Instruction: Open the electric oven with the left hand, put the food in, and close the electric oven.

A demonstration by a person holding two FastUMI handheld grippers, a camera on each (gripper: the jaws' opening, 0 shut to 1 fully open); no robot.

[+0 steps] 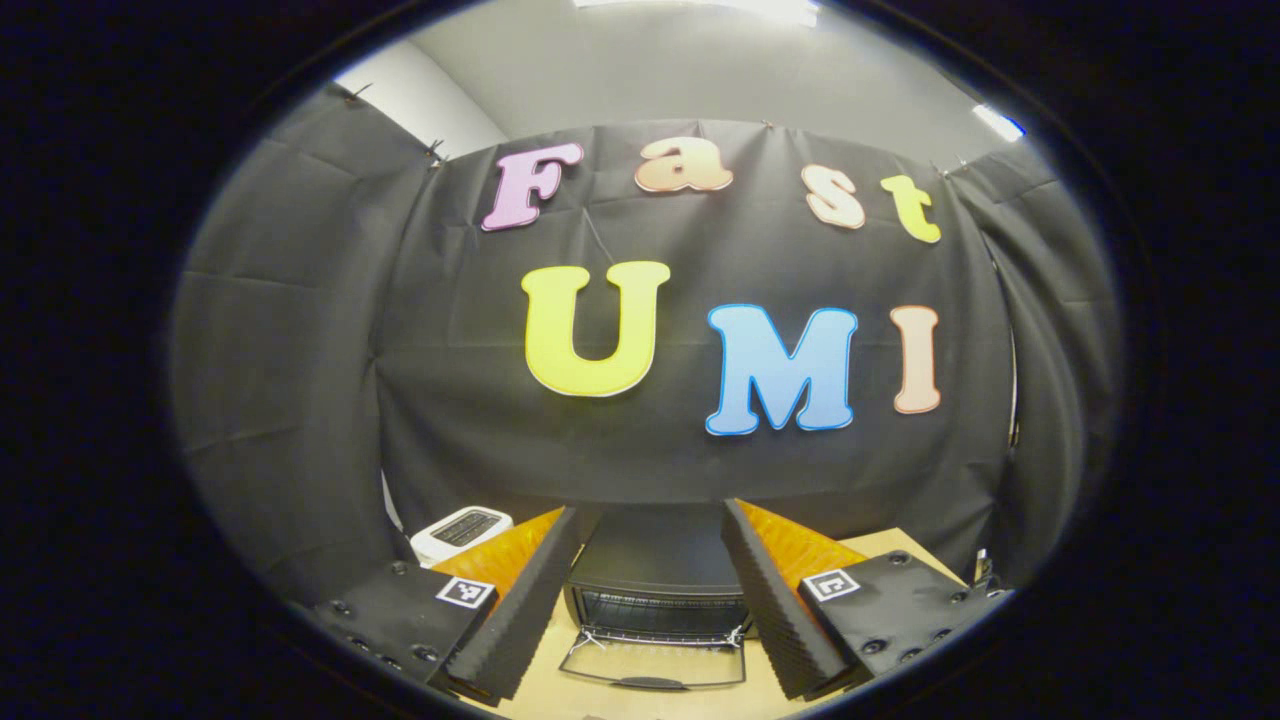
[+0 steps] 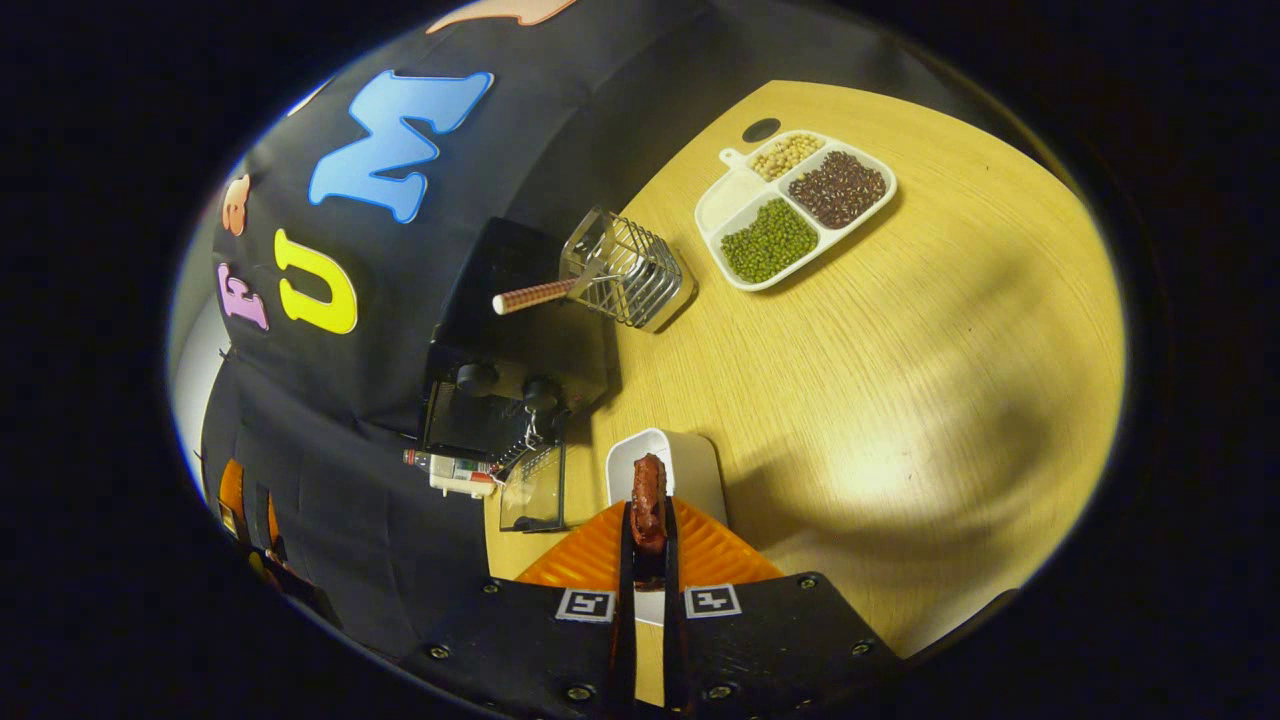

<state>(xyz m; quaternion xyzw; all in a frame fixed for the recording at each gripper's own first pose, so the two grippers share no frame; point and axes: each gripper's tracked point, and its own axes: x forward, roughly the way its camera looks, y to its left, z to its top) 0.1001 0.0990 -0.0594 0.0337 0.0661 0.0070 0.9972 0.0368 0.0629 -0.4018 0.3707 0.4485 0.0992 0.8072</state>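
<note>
Reddish-brown and glossy, the sausage (image 2: 648,497) sits pinched between the two fingers of the right gripper (image 2: 648,545), which press together on its lower half while its upper end sticks out past the tips. It hangs above a white dish (image 2: 690,460) on the wooden table (image 2: 900,400). By its look it is light and somewhat soft, with a slick skin, so I judge a firm squeeze could dent it and a loose one could let it slide; the hold near the middle seems the safest place, leaving the free end to go in first.

Just to the left of the dish in the right gripper view stands the black oven (image 2: 510,380), its glass door (image 2: 532,490) folded down flat onto the table. Farther off are a wire basket (image 2: 625,270) with a striped handle and a divided tray (image 2: 795,205) of beans.

The left gripper (image 1: 650,600) has its jaws spread wide and holds nothing. Between its fingers, in the left gripper view, the oven (image 1: 655,570) faces it with the door (image 1: 652,660) down and the rack visible inside. A white appliance (image 1: 460,530) stands to the left.

The door is open; putting the food in is the step at hand.
</note>
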